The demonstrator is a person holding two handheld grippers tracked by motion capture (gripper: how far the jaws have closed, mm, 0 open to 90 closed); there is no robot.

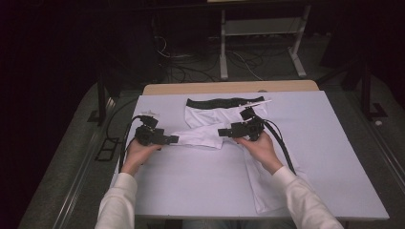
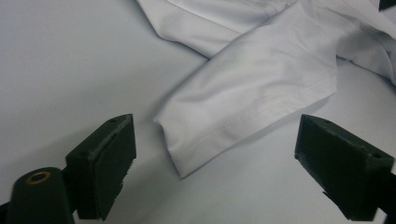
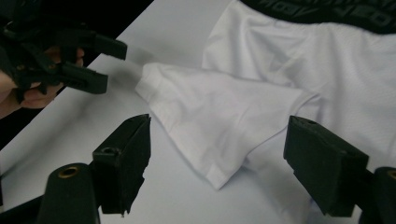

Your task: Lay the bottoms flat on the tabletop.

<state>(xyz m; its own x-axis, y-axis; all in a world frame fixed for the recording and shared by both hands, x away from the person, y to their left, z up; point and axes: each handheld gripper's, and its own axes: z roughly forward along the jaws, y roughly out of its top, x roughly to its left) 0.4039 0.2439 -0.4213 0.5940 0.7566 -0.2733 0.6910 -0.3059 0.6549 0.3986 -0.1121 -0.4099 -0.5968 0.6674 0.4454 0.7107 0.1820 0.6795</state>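
Both grippers hover with jaws spread over a white garment on a pale-covered table, seen from the high view. At centre left of the frame the left gripper [image 1: 173, 140] points toward the tip of the folded leg [image 1: 200, 136], just beside it and holding nothing. At centre the right gripper [image 1: 223, 132] faces it from the other side of that leg, likewise empty. The white shorts [image 1: 215, 117], with a dark waistband [image 1: 224, 102] along their upper edge, lie in the upper middle of the table [image 1: 334, 157]; more white cloth trails toward the lower right under the person's right forearm.

Left gripper view: the two black jaws stand wide apart at the bottom corners, and the hemmed end of the leg [image 2: 247, 102] lies flat on the table between and beyond them, untouched. The stitched hem runs along the lower edge.

Right gripper view: the jaws are again well apart, framing the same leg [image 3: 219, 121] at mid-frame, its corner pointing down toward the camera. The waistband [image 3: 322, 11] crosses the top right, and the left gripper [image 3: 100, 63] shows at upper left, open, near the leg's far tip.

By its look the cloth is thin, light and limp, likely to sag and slide on the smooth cover. The doubled hem and its corners appear the firmest places to pinch; a shallow bite risks catching one layer alone.
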